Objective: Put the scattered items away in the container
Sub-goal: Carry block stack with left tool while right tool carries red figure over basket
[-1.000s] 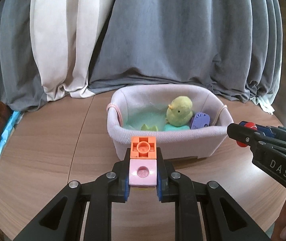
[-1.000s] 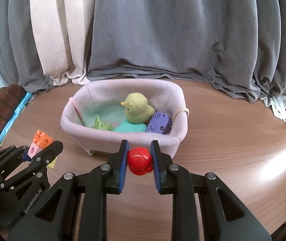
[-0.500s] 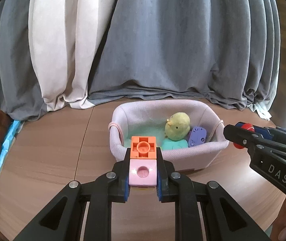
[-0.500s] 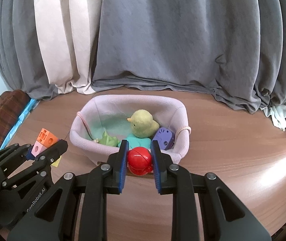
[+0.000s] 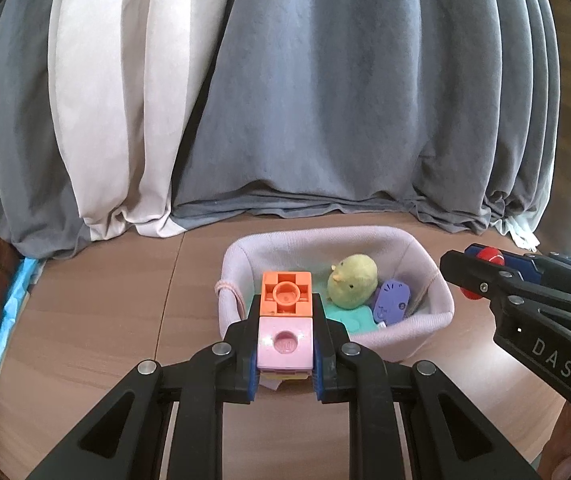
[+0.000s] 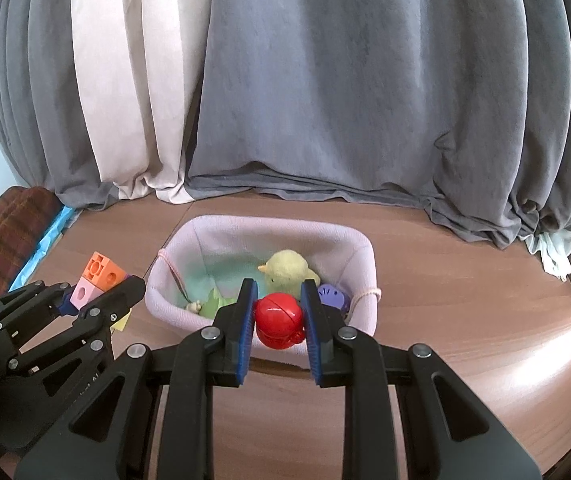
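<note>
Basket (image 5: 437, 312), a soft pale-pink fabric tub with rounded corners and cord loop handles, sits on the wooden table (image 5: 97, 320) between the two tools. At far left, a dark plaid cloth (image 6: 9, 232) and a blue strip (image 5: 9, 316) lie at the table edge. The left gripper (image 5: 284, 354) is clamped on a stack of hard plastic building blocks (image 5: 284, 320): its blue-padded jaws press the sides of a pink studded cube, an orange studded cube projects ahead of it, and a yellowish piece shows below. The stack is held just at the basket's near left rim. Inside the basket, on a mint-green lining, rest a green item (image 6: 215, 302), a fuzzy yellow-green plush chick (image 5: 352, 286), a teal flat piece (image 5: 351, 318) and a purple rounded toy (image 5: 391, 302). The right gripper (image 6: 278, 322) is closed on a glossy red rounded toy (image 6: 278, 320), held at the basket's near rim. Grey and cream curtains (image 5: 325, 100) hang in heavy folds behind the table, pooling on its far edge.
</note>
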A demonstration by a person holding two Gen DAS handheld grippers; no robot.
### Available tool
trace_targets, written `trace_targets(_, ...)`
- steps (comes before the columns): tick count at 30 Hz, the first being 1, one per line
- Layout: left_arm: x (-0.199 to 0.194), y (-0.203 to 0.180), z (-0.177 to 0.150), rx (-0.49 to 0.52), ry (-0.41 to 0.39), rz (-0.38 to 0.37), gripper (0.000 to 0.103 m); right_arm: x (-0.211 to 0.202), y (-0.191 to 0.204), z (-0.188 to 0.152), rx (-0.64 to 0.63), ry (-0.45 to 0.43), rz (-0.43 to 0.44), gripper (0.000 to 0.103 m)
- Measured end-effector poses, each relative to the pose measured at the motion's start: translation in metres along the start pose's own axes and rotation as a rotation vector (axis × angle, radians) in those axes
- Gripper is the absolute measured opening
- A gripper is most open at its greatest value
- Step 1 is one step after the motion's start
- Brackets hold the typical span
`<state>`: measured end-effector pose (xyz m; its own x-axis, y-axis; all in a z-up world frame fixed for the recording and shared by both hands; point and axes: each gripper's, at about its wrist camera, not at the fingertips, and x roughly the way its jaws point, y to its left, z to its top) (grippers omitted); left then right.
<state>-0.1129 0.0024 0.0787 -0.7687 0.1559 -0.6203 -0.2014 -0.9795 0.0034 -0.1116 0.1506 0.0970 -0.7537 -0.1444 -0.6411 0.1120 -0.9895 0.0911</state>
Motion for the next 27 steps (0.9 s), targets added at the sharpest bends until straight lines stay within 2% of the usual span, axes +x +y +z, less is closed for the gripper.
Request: trace_targets(27, 0.061, 0.005, 0.017, -0.004, 0.058, -0.021, 0.018, 0.058, -0.016, 0.017, 0.017, 0.061, 0.010, 0.020)
